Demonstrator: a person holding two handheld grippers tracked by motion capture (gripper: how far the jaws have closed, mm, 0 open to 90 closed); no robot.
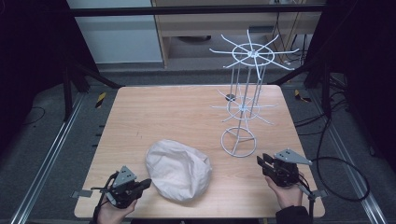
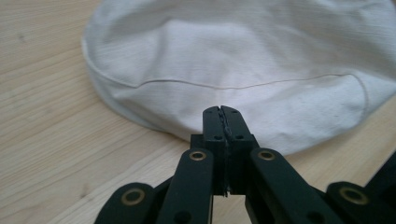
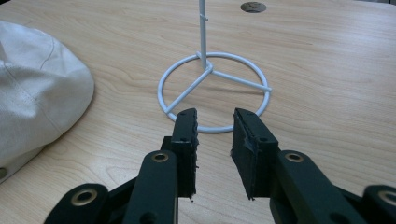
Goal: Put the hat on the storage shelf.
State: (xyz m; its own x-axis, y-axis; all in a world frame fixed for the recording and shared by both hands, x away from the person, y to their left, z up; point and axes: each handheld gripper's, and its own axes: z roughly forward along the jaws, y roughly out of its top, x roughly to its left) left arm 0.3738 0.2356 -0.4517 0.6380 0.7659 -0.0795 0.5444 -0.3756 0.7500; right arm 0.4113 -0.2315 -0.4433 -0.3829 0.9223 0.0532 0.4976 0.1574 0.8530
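A white cloth cap (image 1: 178, 169) lies crumpled on the wooden table (image 1: 177, 112) near its front edge. A white wire display rack (image 1: 244, 98) with two tiers of spokes stands upright to the right of it on a ring base (image 3: 212, 91). My left gripper (image 1: 145, 183) rests at the front left, shut and empty, its tips just short of the cap (image 2: 243, 65). My right gripper (image 1: 262, 163) is held at the front right, open, pointing at the rack's ring base with nothing between its jaws. The cap's edge (image 3: 37, 88) is at the left of the right gripper view.
A small dark round hole (image 1: 229, 97) sits in the table behind the rack. Metal rails (image 1: 56, 144) run along both sides of the table, and a black cable (image 1: 345, 177) loops on the floor at the right. Bare wood spans the far left of the table.
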